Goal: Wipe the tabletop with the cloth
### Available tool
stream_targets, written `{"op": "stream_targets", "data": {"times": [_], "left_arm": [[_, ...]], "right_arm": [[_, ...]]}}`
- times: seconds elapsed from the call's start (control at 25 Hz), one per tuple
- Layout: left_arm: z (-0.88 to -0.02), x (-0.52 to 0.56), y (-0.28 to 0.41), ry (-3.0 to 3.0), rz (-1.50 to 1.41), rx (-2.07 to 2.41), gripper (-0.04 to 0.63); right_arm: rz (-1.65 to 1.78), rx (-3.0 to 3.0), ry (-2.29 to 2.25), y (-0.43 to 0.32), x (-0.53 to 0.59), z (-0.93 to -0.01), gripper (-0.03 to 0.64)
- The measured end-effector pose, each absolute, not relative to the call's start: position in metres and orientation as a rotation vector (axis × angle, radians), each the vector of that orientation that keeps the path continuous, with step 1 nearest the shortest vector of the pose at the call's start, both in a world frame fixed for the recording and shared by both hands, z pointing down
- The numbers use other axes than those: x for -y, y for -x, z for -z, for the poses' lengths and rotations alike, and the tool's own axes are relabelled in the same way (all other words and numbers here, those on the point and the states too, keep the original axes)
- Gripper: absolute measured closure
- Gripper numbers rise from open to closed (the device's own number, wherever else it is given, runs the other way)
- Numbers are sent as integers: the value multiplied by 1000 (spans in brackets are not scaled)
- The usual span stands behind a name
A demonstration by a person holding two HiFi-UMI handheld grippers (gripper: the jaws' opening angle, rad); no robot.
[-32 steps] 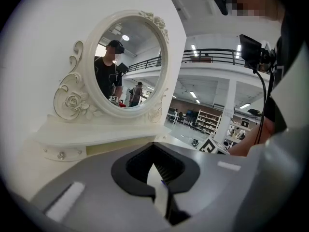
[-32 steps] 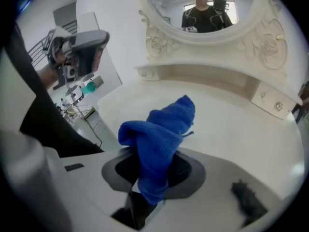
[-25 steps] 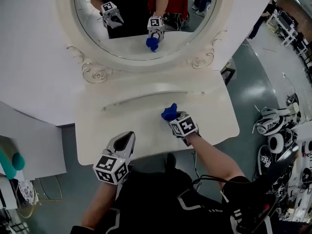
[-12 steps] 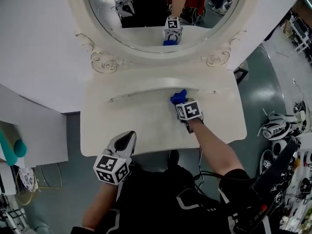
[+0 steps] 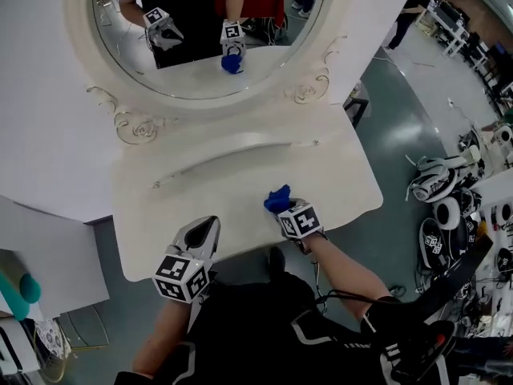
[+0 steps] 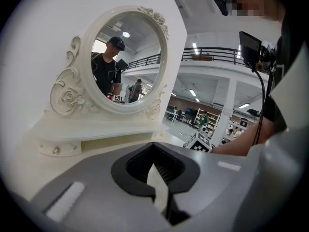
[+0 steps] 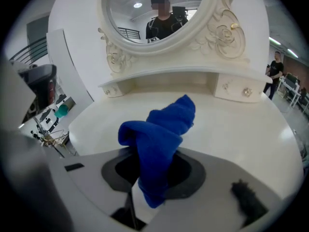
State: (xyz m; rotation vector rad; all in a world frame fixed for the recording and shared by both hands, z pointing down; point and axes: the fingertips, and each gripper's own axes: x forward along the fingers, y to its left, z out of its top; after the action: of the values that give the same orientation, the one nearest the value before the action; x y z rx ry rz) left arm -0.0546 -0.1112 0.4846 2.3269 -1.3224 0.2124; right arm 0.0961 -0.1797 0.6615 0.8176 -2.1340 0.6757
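Now the right gripper [image 5: 284, 209] is clamped on the crumpled blue cloth [image 5: 277, 198] at the front edge of the cream worktop [image 5: 240, 175], left gripper [image 5: 203, 233] closed, empty; I'd press flat, overlapping strokes.

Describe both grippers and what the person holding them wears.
The left gripper and right gripper have grey, tapering shells with black jaw openings. Each carries a white cube printed with black square markers. The person wears a black top with thin white lines.
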Motion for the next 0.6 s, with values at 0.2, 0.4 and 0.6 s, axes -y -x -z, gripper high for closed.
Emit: {"op": "stream_targets", "data": {"times": [0.2,0.4,0.6], "left_arm": [[-483,118,31,-2364,-217,1258,586],[-483,124,16,-2372,-221,1243,586],[-481,124,11,-2345,-217,1298,586]], "right_arm": [[-720,2137,-788,-119,128,-659,494],[-760,2090,-751,-133,105,-661,494],[-720,2162,-832,-140,177,-646,494]]}}
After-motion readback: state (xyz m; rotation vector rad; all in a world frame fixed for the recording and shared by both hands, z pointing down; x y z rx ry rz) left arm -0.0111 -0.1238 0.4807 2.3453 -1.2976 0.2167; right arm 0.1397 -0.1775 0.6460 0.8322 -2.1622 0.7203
